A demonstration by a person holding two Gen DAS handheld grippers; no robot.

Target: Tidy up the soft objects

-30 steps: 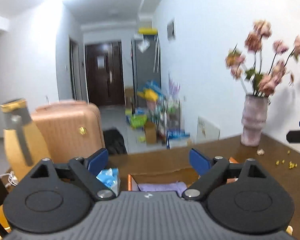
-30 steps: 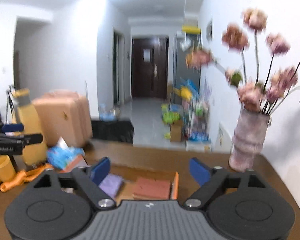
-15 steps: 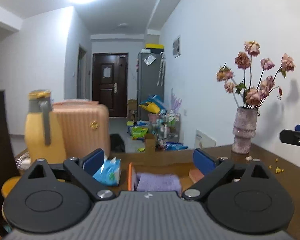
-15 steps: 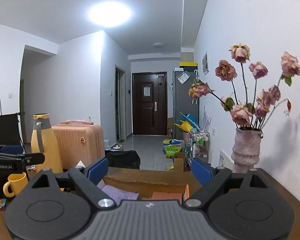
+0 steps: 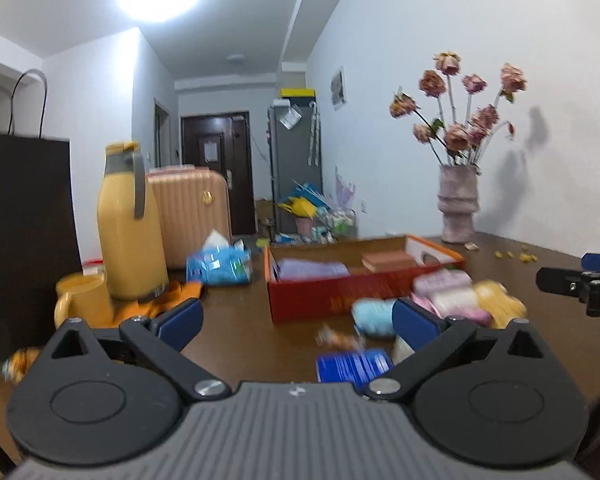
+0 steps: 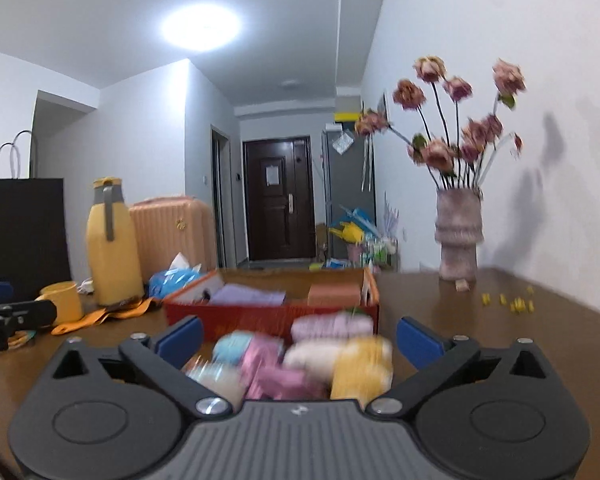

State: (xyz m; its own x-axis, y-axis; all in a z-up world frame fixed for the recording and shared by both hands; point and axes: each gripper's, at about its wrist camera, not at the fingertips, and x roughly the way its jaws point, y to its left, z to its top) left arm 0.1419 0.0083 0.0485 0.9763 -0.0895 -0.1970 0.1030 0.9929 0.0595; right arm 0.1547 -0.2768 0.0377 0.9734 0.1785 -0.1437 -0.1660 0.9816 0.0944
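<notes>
With both your left tongs (image 5: 296,318) and right tongs (image 6: 299,330) spread apart and empty, the blurred soft rolls (image 6: 300,358) piled against the red box (image 6: 272,314) risk scattering if you close in hastily.

Your tongs (image 5: 298,324) were black with blue pads (image 5: 180,322). The bench (image 6: 500,344) was dark brown. The box (image 5: 332,300) was red outside with an orange rim, and it held a lilac cloth (image 5: 312,269) and a brick-red block (image 5: 388,260). The soft pieces beside it ran pale blue (image 5: 374,316), pink (image 6: 332,326), cream (image 6: 312,356) and yellow (image 6: 362,368). You had a mustard-yellow flask (image 5: 130,224) with a grey handle, a yellow mug (image 5: 82,300), a ribbed peach suitcase (image 5: 192,208) and a mauve vase (image 6: 458,236) of dusty pink flowers (image 6: 456,120).
</notes>
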